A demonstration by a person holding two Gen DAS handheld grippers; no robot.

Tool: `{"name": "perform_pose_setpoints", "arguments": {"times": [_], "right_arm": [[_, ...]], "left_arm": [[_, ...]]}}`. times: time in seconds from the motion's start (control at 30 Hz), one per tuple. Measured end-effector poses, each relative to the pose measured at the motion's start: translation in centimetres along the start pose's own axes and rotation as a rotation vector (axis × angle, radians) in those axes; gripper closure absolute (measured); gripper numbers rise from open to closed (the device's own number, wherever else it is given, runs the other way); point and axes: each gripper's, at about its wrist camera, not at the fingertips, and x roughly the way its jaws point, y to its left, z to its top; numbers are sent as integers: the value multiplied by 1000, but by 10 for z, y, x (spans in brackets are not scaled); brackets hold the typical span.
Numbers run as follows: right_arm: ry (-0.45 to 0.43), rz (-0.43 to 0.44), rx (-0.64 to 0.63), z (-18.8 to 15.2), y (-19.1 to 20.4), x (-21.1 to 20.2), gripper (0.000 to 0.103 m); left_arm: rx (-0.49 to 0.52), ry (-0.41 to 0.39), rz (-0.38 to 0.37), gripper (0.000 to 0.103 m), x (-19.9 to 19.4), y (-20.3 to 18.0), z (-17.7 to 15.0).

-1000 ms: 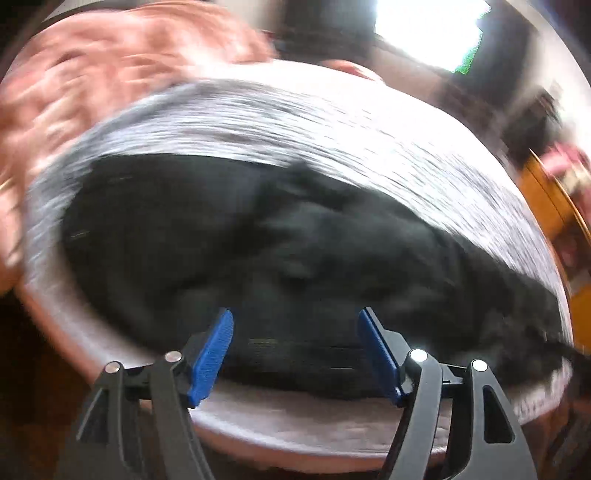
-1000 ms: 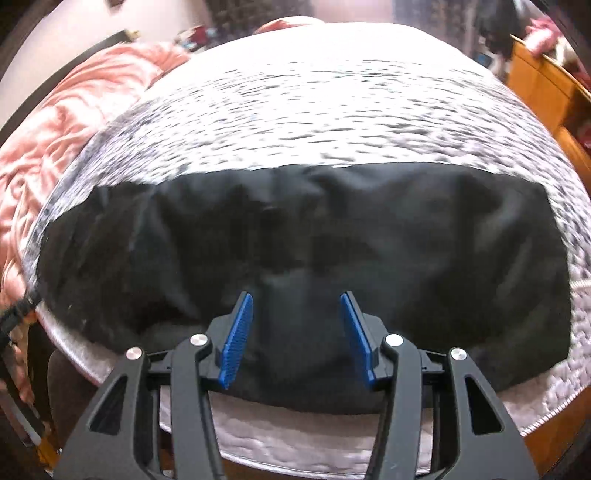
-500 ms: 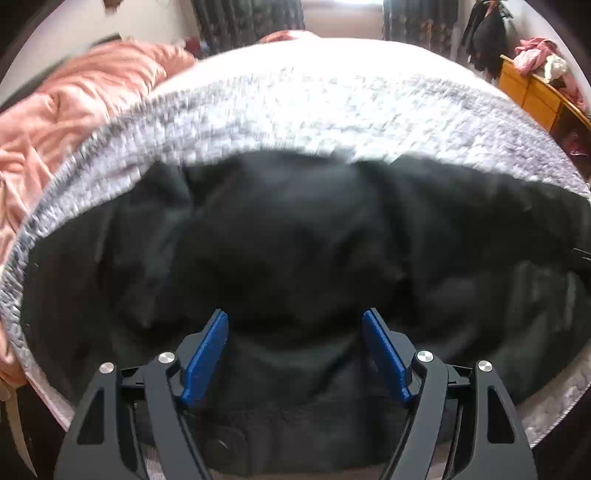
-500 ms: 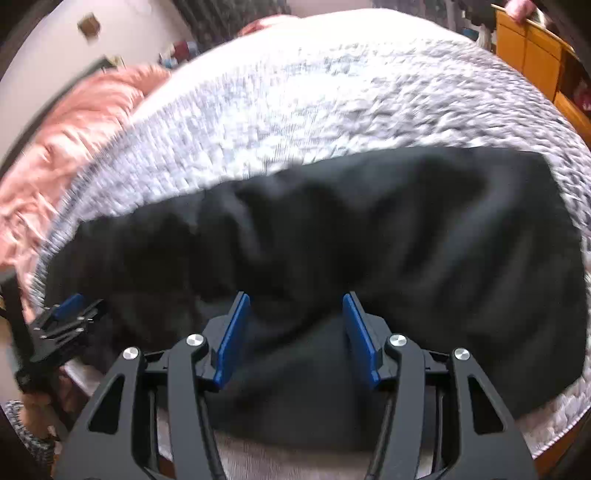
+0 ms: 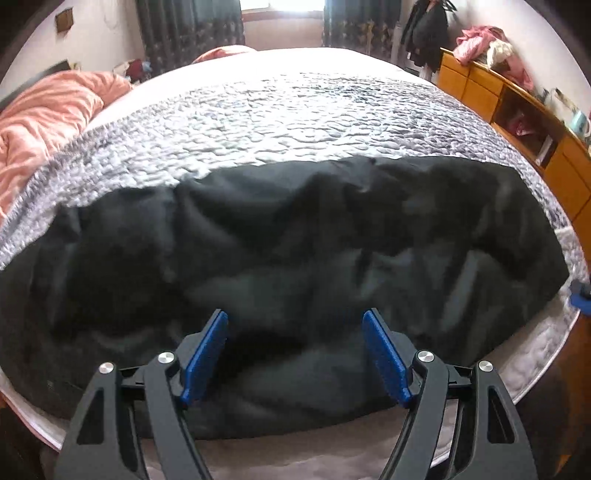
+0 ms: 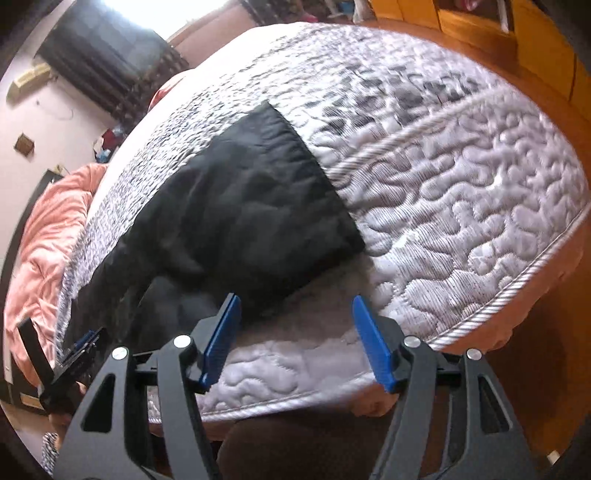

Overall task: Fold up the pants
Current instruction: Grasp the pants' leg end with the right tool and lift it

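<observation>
No readable text, label, brand or number shows in either view.

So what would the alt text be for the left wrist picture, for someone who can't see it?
Black pants lie spread across a grey quilted bed, wrinkled. The open left gripper hovers over their near edge, holding nothing. A pink duvet lies left, a wooden dresser right.

Daylight from the window (image 5: 291, 14) beyond the bed (image 5: 295, 122) blows out white; fisheye bends both views' edges, and the right wrist view is slightly motion-blurred.
</observation>
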Motion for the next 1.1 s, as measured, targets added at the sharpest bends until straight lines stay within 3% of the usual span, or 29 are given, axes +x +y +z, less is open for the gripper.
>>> {"name": "perform_pose_setpoints", "arguments": {"times": [0.17, 0.33, 0.4, 0.47, 0.53, 0.67, 0.77, 0.87, 0.93, 1.0, 1.1], "right_arm": [[12, 53, 26, 5, -12, 27, 37], [-48, 132, 16, 16, -13, 44, 36], [-72, 168, 4, 22, -12, 51, 46], [-86, 219, 15, 30, -11, 57, 71], [-100, 286, 33, 39, -10, 55, 82], [-146, 345, -26, 53, 8, 21, 87], [-212, 341, -72, 62, 22, -8, 88], [-219, 269, -23, 67, 12, -14, 88], [-169, 191, 8, 59, -5, 1, 88], [-66, 120, 74, 51, -25, 33, 87], [-73, 153, 126, 46, -31, 35, 87]], "left_arm": [[-9, 24, 32, 22, 14, -6, 2], [-74, 58, 24, 19, 23, 2, 5], [-80, 57, 30, 18, 25, 3, 6], [-77, 54, 41, 18, 25, 3, 6], [-76, 42, 55, 18, 22, 5, 7], [-89, -17, 114, 18, 11, 17, 15], [-97, -49, 155, 18, 8, 26, 22], [-114, 26, 150, 17, 26, 34, 23], [-127, 52, 123, 13, 41, 35, 19], [-114, 42, 132, 11, 44, 33, 17], [-108, 48, 109, 13, 40, 35, 18]]}}
